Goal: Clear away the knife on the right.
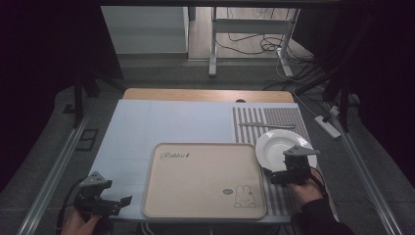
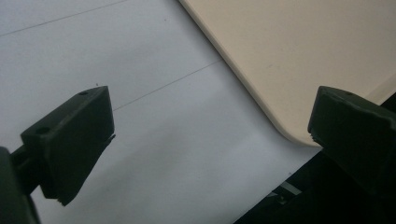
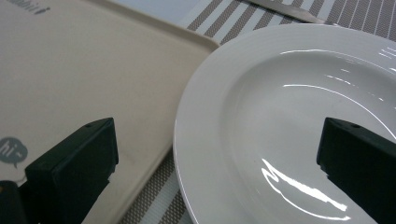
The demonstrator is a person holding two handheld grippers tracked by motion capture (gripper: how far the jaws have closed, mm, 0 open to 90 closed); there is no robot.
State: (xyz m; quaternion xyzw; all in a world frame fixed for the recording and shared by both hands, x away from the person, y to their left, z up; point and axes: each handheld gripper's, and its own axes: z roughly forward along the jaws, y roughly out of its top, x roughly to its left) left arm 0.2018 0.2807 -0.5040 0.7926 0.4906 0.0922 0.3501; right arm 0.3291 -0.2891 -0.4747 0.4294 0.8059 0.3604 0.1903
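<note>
A beige tray (image 1: 195, 181) with a rabbit picture lies at the table's near middle. To its right, a white deep plate (image 1: 279, 142) rests on a striped placemat (image 1: 274, 115), and a knife (image 1: 266, 126) lies just beyond it. My right gripper (image 1: 280, 166) hovers open at the plate's near left rim. In the right gripper view, the gripper (image 3: 219, 158) has one jaw over the tray (image 3: 93, 70) and the other over the plate (image 3: 299, 116). My left gripper (image 1: 125, 203) is open off the tray's near left corner. It (image 2: 210, 130) holds nothing, above the pale mat (image 2: 140, 70) beside the tray (image 2: 289, 56).
A pale mat (image 1: 161, 122) covers most of the wooden table (image 1: 205, 94). The table's front edge runs right below both hands. Metal rails flank the table, and a desk frame with cables stands on the floor beyond.
</note>
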